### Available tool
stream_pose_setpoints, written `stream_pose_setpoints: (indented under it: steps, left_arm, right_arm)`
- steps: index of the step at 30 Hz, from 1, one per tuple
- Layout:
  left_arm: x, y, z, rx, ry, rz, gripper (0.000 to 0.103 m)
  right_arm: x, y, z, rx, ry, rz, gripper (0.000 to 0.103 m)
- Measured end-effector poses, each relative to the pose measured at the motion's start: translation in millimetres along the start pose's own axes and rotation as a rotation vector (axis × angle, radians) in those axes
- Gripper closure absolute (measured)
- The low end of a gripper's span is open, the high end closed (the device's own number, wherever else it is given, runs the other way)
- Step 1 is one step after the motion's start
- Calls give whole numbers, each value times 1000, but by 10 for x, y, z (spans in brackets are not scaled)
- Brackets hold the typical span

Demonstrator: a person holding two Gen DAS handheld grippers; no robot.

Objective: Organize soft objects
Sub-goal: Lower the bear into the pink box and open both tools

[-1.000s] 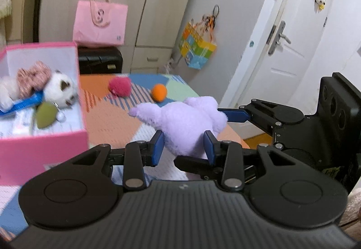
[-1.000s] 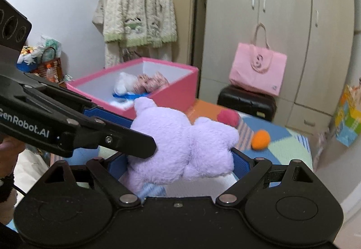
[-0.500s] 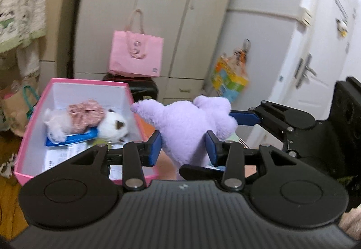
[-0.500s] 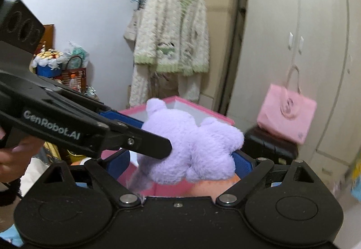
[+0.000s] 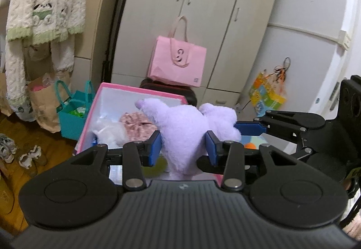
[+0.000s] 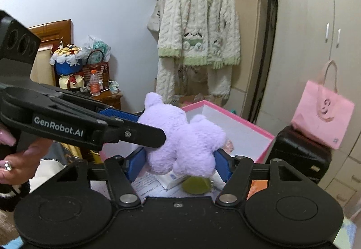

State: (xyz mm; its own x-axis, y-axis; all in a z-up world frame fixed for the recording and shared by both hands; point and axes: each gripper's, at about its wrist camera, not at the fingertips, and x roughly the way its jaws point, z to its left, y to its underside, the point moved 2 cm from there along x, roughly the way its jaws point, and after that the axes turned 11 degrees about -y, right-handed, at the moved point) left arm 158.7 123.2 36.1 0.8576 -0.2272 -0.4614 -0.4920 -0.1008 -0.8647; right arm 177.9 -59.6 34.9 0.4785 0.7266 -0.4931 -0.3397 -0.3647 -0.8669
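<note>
A purple plush toy (image 5: 187, 127) hangs in the air over the pink box (image 5: 144, 91), gripped from two sides. My left gripper (image 5: 183, 147) is shut on its lower body, blue pads sunk into the fur. My right gripper (image 6: 179, 163) has the same plush toy (image 6: 180, 136) between its pads; its jaws are closing and press on the fur. Inside the pink box (image 6: 237, 115) lie a pink ruffled toy (image 5: 137, 123), a white plush (image 5: 110, 133), papers and a green round item (image 6: 195, 184). An orange ball (image 5: 249, 145) shows behind the box.
A pink tote (image 5: 178, 63) sits on a black case (image 6: 297, 154) before the wardrobe. A teal bag (image 5: 73, 111) and a paper bag stand left of the box, with shoes (image 5: 27, 156) on the wooden floor. A fluffy white cardigan (image 6: 198, 30) hangs on a rail.
Both grippers have carried the purple plush leftward from above the patterned mat to above the pink box. The right gripper's jaws have narrowed on it.
</note>
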Motion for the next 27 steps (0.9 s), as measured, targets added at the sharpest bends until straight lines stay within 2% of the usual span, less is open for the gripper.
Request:
stream_pose_setpoints:
  steps: [3,6,10,14,21,25,27]
  left_arm:
    - [109,-2,84,11,-37,24,63]
    - [242,8,172,29,-82,44,63]
    - [402,37,256,45,-123,77,63]
    - [503,71,249,82,-154,81,63]
    - [667,155,224,124,-203,77,62]
    - [661,192,143,168,-275,46,63]
    - [613,189,91,184,-286,13,63]
  right_arm:
    - [212,-10,-88,26,-30,31,37]
    - [391,-6,-168,45,-52,52,46]
    - [567,56,-327,84,-71,89,67]
    - [701,107,-470,157,-112,109,67]
    - [892,179,-584,190,-112,150,67]
    - [998,213,-619,192,-118,180,68]
    - [1030,223,-589,165,-104,187,68]
